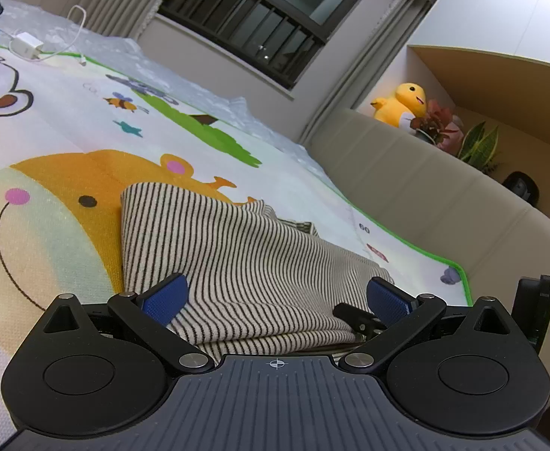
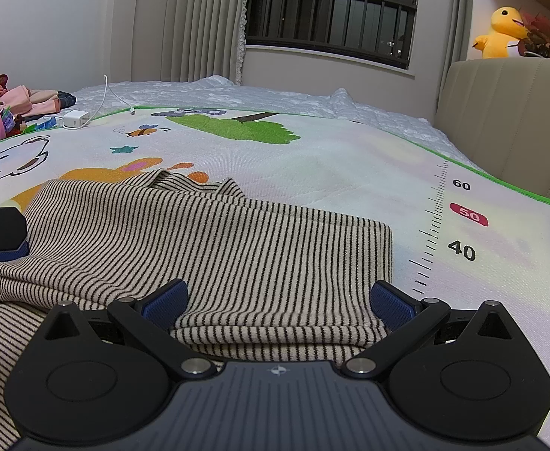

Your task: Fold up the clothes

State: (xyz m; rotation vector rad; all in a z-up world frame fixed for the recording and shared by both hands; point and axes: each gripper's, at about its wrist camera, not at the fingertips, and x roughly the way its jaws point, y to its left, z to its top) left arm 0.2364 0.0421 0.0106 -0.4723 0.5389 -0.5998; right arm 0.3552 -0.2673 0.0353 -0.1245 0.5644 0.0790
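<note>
**Both grippers spread wide over the striped garment on the play mat**

Left gripper point(image 1: 277, 298): jaws spread wide, blue pads point(image 1: 166, 297) apart on either side of the cloth, nothing pinched. It sits low over the near edge of the striped garment point(image 1: 215, 259), which passes under and between the fingers.

Right gripper point(image 2: 278, 300): same, jaws wide apart, blue pads point(image 2: 168, 298) clear of each other, nothing clamped. The garment's point(image 2: 215, 240) folded near edge lies between the fingers, a doubled layer showing just ahead of the gripper body.

The garment is beige with thin dark stripes, lying on a cartoon play mat point(image 1: 68, 124) spread on a bed. It looks partly folded, rumpled at the far edge, and covers part of the orange animal print. In the right wrist view its right side ends just short of the printed ruler scale point(image 2: 434, 225) marked 40, 50, 60. A part of the other gripper shows at the left edge of that view, touching the cloth.

Background: white charger with cable point(image 2: 76, 118) on the mat's far edge, pile of pink clothes point(image 2: 15, 99) in the far left corner, beige padded headboard point(image 2: 508, 120), yellow plush toy point(image 2: 500, 32) and a potted plant point(image 1: 478, 146) on the shelf behind it, dark window with bars point(image 2: 331, 18), curtains.
</note>
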